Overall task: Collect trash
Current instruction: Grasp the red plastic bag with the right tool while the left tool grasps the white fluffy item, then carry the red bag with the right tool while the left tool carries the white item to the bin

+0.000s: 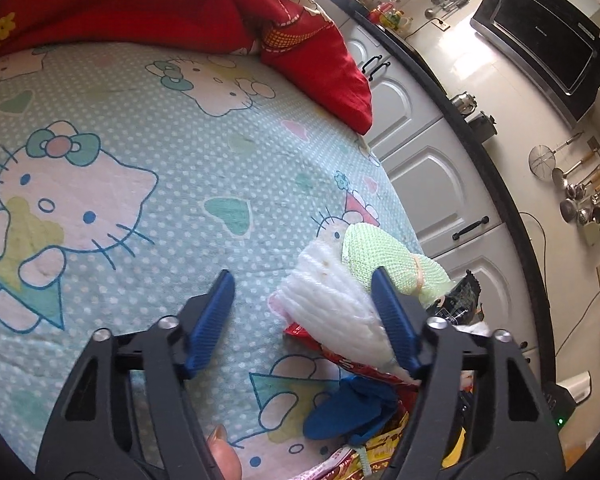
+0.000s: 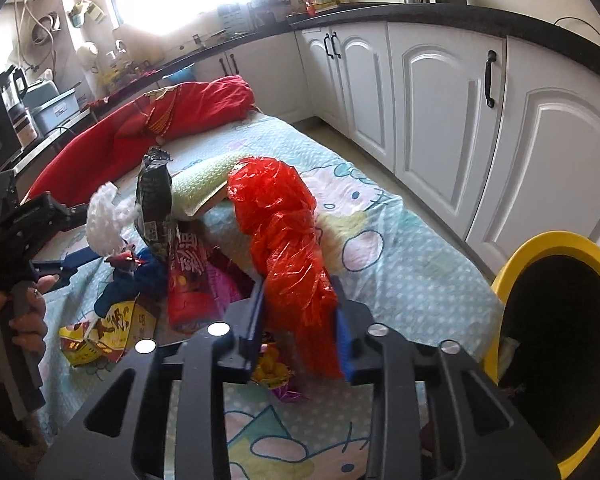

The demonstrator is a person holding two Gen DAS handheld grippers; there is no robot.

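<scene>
Trash lies heaped on a Hello Kitty sheet (image 1: 148, 128). My left gripper (image 1: 302, 280) stands open; a white foam net (image 1: 332, 300) leans on its right pad, while the left pad is clear of it. A green foam net (image 1: 384, 256) and a black snack bag (image 1: 460, 296) lie just beyond. In the right wrist view my right gripper (image 2: 300, 296) is shut on a crumpled red plastic bag (image 2: 280, 216), which rises from between the pads. The left gripper (image 2: 80, 238) shows there too, with the white foam net (image 2: 104, 220) between its fingers.
A yellow bin (image 2: 512, 280) with a dark liner stands at the right off the bed edge. Red wrappers (image 2: 188, 280), a yellow wrapper (image 2: 100, 332) and a blue rag (image 2: 140, 280) lie mid-pile. A red quilt (image 2: 140, 132) fills the far end. White cabinets (image 2: 440, 100) run alongside.
</scene>
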